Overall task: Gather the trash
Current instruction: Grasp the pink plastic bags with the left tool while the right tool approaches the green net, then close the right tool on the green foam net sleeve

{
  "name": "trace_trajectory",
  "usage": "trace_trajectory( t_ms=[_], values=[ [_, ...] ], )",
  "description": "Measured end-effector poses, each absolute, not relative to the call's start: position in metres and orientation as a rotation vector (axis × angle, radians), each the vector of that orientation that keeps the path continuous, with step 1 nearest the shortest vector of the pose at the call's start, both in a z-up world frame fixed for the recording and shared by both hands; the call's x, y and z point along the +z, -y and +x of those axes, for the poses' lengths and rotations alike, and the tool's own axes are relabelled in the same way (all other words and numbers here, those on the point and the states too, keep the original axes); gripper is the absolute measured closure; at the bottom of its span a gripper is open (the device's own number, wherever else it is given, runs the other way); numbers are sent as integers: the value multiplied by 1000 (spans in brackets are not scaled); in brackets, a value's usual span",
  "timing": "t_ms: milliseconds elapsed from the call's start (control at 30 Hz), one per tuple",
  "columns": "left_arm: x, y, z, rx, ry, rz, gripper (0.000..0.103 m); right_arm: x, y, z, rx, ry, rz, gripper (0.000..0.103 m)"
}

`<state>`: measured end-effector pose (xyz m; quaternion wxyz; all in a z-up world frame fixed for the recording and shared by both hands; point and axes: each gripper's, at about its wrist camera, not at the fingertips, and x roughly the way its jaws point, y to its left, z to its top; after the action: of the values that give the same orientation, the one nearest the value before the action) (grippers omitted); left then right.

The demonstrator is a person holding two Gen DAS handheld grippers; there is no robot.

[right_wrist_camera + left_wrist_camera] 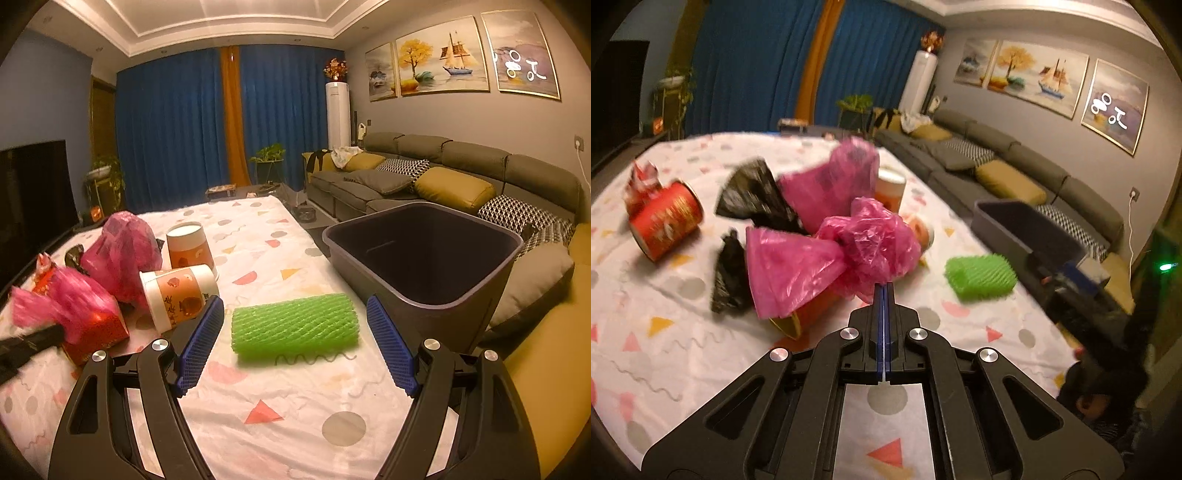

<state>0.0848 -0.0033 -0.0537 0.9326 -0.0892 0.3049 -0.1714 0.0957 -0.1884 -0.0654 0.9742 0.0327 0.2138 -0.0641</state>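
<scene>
My left gripper [884,287] is shut on a crumpled pink plastic bag [849,251], pinching its edge. The bag is blurred, and black plastic bags [753,192] hang beside it. In the right wrist view the same pink bag [62,299] trails from the left gripper [31,343] at the left edge. My right gripper [295,301] is open, and a green foam net [295,326] lies on the table between its blue fingers [201,343] without touching them. A dark grey bin [424,258] stands just right of the table, its mouth open.
A patterned white tablecloth [280,435] covers the table. On it lie two orange paper cups [181,291], another pink bag [122,254], a red box [98,328] and a red can [666,221]. A grey sofa [461,173] runs along the right wall behind the bin.
</scene>
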Motion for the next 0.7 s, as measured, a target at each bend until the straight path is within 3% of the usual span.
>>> trace_trajectory(
  t_ms=[433, 567, 700],
  values=[
    [-28, -16, 80, -339, -541, -199, 103, -84, 160, 153, -120, -638, -75, 26],
    [-28, -22, 82, -336, -539, -212, 103, -92, 153, 167, -133, -684, -113, 31],
    [-28, -27, 84, -332, -538, -223, 103, -103, 150, 179, -151, -743, -146, 44]
  ],
)
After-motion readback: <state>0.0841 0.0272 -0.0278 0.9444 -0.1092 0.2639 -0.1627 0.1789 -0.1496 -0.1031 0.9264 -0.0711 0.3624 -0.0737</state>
